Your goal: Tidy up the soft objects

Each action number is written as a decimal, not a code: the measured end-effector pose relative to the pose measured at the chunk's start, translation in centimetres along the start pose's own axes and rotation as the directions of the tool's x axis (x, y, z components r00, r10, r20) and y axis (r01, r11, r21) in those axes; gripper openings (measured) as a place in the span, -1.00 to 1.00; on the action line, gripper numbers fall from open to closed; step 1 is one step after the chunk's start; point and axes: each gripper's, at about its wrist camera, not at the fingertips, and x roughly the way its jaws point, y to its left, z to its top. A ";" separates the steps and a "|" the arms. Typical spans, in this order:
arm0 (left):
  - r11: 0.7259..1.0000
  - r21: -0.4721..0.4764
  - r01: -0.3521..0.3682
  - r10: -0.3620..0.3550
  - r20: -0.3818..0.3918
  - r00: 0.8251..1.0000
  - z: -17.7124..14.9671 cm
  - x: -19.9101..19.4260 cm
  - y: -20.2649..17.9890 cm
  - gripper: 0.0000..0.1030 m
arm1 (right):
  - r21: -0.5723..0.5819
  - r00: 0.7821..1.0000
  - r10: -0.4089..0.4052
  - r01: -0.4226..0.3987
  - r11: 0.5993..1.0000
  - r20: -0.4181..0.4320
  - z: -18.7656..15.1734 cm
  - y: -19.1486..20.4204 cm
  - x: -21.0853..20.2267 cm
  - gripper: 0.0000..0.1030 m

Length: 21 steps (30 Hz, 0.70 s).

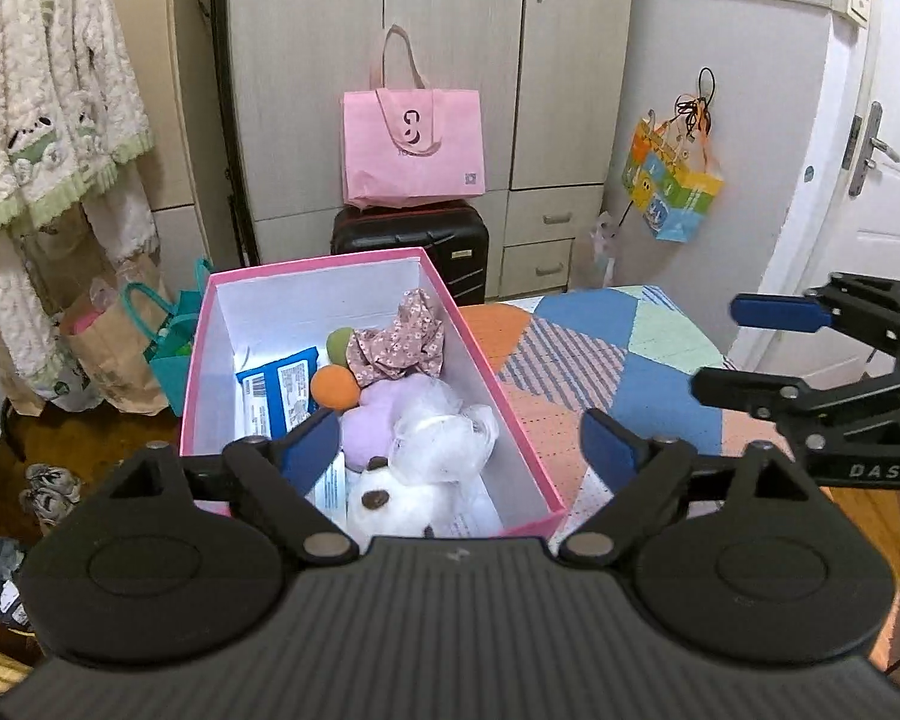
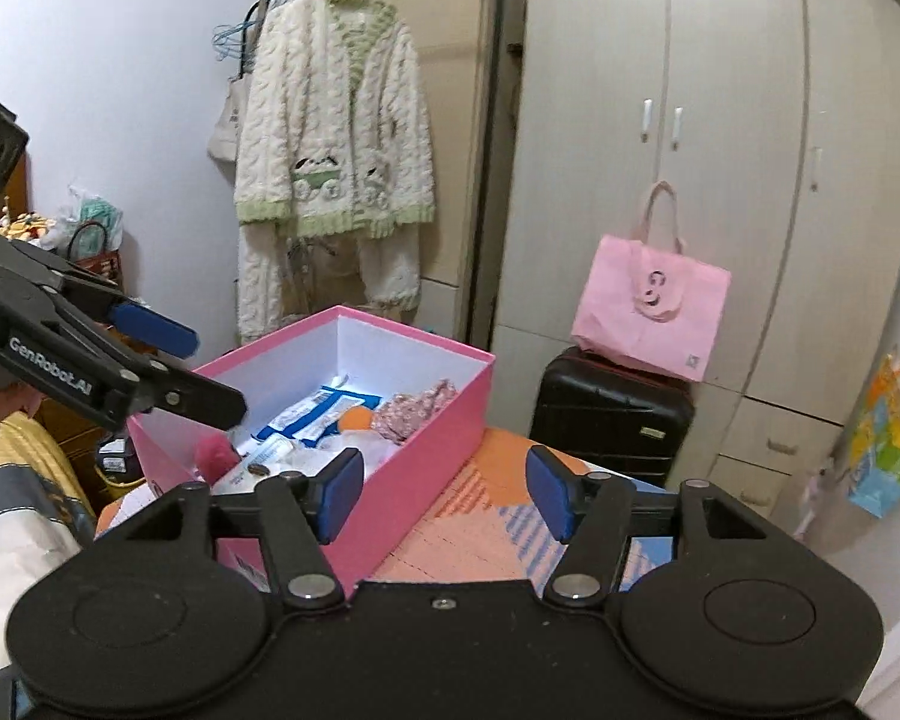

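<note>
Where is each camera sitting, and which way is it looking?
Left wrist: sits on the left gripper, looks down into the pink box of soft toys toward the wardrobe; the right gripper shows at the right edge.
Right wrist: sits on the right gripper, looks across the patchwork table at the box's long side; the left gripper and a person's yellow sleeve show at left.
Both share the box, the pink tote bag, the black suitcase and the fluffy white cardigan.
</note>
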 end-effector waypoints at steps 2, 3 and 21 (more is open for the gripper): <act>0.999 -0.003 -0.039 0.039 -0.008 0.999 -0.3 -0.5 -0.6 0.88 | -0.001 1.000 -0.019 0.019 1.000 -0.012 -0.6 0.1 -0.7 0.30; 0.998 0.004 -0.064 0.064 -0.010 0.998 -0.5 -0.7 -1.1 0.88 | 0.006 1.000 -0.020 0.020 1.000 -0.016 -0.9 0.0 -1.0 0.30; 0.990 0.002 -0.144 0.143 0.101 0.985 -4.7 -4.0 -7.0 0.98 | 0.224 0.979 -0.204 0.203 0.953 -0.018 -4.6 0.0 -5.4 1.00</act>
